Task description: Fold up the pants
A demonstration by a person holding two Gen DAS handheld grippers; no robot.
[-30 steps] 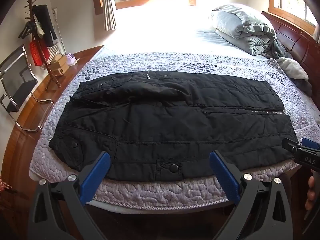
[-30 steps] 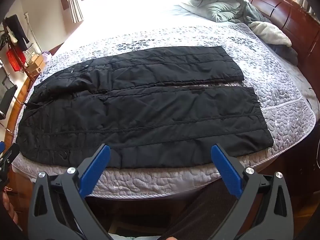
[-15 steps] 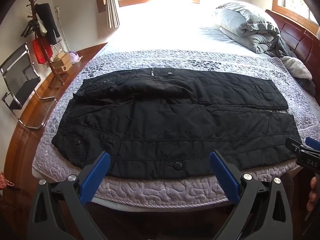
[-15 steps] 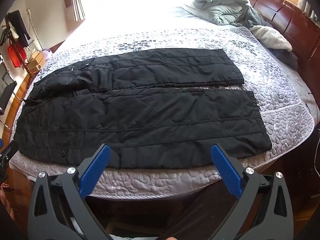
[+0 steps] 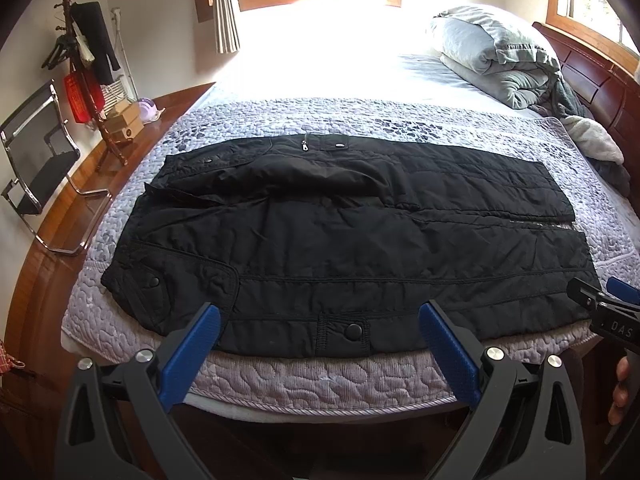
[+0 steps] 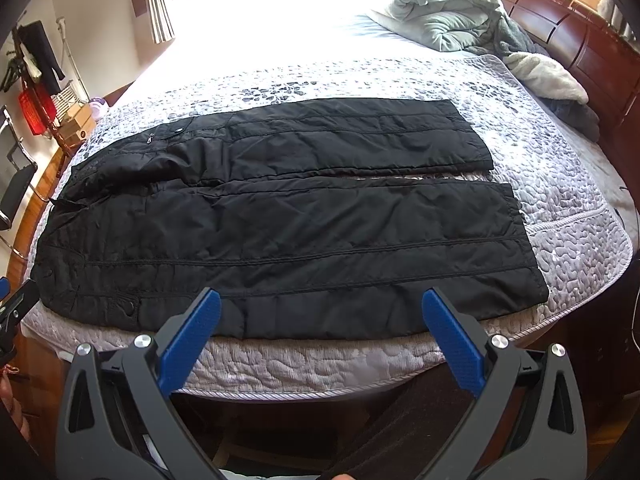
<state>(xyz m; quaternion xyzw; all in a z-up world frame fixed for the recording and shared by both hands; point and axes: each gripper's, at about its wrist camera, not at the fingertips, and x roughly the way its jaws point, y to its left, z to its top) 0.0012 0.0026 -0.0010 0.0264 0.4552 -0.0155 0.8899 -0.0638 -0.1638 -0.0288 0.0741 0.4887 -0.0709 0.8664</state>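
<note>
Black quilted pants [image 5: 340, 240] lie spread flat across the bed, waist to the left, both legs running right; they also show in the right wrist view [image 6: 280, 216]. My left gripper [image 5: 320, 344] is open and empty, just short of the near edge of the pants by the waist snap pocket. My right gripper [image 6: 320, 328] is open and empty, at the near edge of the near leg. The right gripper's tip also shows at the right edge of the left wrist view [image 5: 608, 308].
The bed has a grey patterned quilt [image 5: 320, 380] over a wooden frame [image 5: 40, 280]. Folded grey bedding [image 5: 492, 52] lies by the headboard at the right. A chair [image 5: 36, 172] and a coat stand [image 5: 84, 68] stand at the left.
Both grippers have risen and tilted a little, so the pants sit slightly lower and nearer in both views. The pants have not moved.
</note>
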